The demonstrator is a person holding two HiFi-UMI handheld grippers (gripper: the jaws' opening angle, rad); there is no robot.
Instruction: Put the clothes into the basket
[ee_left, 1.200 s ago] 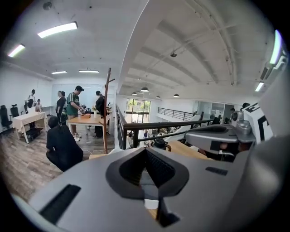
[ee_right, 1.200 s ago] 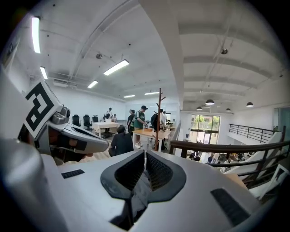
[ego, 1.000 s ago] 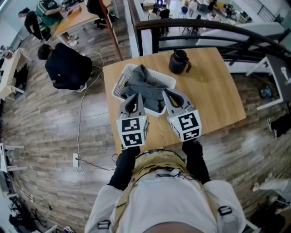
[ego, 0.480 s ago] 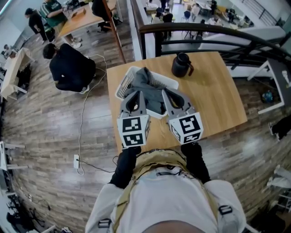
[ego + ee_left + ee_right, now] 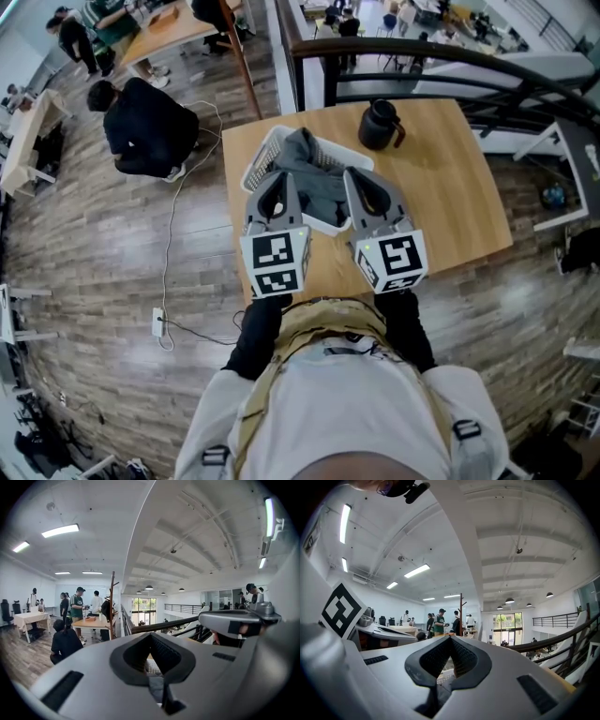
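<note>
A white slatted basket (image 5: 256, 171) stands on the wooden table (image 5: 450, 197) with a heap of grey clothes (image 5: 317, 176) in it. Both grippers hover side by side above the basket's near edge, pointing away from me. My left gripper (image 5: 277, 181) is shut and holds nothing. My right gripper (image 5: 362, 180) is shut and empty too. In the left gripper view the jaw tips (image 5: 151, 635) meet, and grey cloth (image 5: 155, 686) shows below through the gap. In the right gripper view the tips (image 5: 450, 638) also meet, with the basket's slats (image 5: 446, 670) beneath.
A black kettle (image 5: 380, 126) stands at the table's far side, behind the basket. A dark railing (image 5: 450, 56) curves beyond the table. A person in black (image 5: 145, 127) crouches on the wood floor to the left, near a white cable (image 5: 169, 244).
Both grippers have come slightly up and nearer to the camera above the basket. Their jaws stay shut and the clothes have not moved.
</note>
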